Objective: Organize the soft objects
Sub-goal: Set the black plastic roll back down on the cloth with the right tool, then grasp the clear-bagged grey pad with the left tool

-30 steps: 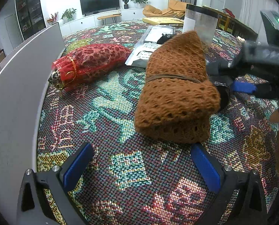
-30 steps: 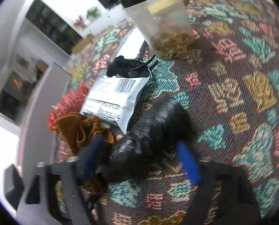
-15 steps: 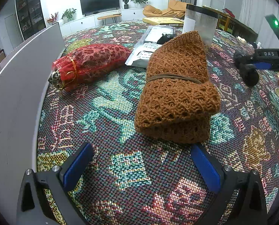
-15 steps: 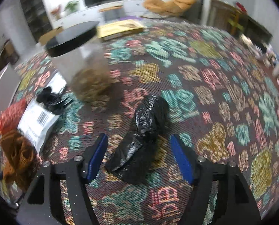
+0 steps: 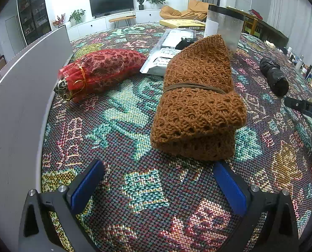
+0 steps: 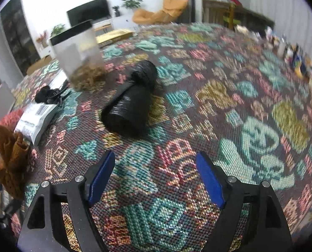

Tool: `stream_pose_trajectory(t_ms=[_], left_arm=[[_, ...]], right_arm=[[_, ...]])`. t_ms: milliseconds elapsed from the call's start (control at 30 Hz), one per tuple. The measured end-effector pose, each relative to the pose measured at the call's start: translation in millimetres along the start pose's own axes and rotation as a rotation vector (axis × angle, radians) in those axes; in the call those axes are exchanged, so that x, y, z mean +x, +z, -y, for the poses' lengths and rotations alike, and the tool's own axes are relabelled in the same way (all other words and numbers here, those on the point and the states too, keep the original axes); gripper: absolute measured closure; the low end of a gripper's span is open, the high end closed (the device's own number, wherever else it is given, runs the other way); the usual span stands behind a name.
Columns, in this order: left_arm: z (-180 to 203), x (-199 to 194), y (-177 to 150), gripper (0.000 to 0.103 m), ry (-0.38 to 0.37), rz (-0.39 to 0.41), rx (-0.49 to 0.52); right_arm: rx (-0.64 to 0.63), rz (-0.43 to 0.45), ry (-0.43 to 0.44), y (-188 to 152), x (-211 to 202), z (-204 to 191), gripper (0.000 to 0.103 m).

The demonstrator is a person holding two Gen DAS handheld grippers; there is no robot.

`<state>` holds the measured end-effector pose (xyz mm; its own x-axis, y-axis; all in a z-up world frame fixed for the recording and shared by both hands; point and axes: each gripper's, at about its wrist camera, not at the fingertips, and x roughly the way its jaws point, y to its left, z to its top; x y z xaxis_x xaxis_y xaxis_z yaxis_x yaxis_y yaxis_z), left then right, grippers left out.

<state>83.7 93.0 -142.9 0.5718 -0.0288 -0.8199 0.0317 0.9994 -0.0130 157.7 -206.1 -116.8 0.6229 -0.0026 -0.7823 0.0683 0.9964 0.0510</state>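
Both grippers hang low over the patterned tablecloth (image 5: 122, 191) with nothing between their blue pads. The left gripper (image 5: 158, 187) is spread wide, its right pad just short of the near end of the brown knitted bundle (image 5: 198, 105), which lies folded on the cloth with a thin band around its middle. To the left of that bundle, near a grey board (image 5: 15, 96) standing along the table's edge, rests a red mesh pouch (image 5: 101, 71) tied with gold cord. Behind the 2 lies a silver mailer bag (image 5: 162, 63), with a clear black-rimmed canister (image 5: 223, 31) beyond it.

The right gripper (image 6: 156, 176) is also spread apart, pointing at a black plastic roll (image 6: 130, 103) lying on the cloth a little ahead of it, not touching either finger. The canister stands just behind the roll to the left.
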Motion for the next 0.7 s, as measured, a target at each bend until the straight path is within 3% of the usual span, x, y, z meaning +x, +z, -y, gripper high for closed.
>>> stream_pose_trajectory(t_ms=[133,500,600,700], left_arm=[[0,-1,0,0.0,0.0,0.0,0.0],[1,0,-1,0.0,-0.001,-0.002,0.001],[0,-5,-1,0.0,-0.006,-0.046,-0.003],[-5,-29,5,0.001,-0.074,-0.049,-0.074]], right_arm=[[-0.052,-0.018,-0.059,-4,8,-11,0.019],[-0.031,-0.027,-0.044,-8,9,-7,0.015],[-0.031,-0.027,-0.044,-8,9,-7,0.015],[-0.031,-0.027,-0.044,-8,9,-7,0.014]])
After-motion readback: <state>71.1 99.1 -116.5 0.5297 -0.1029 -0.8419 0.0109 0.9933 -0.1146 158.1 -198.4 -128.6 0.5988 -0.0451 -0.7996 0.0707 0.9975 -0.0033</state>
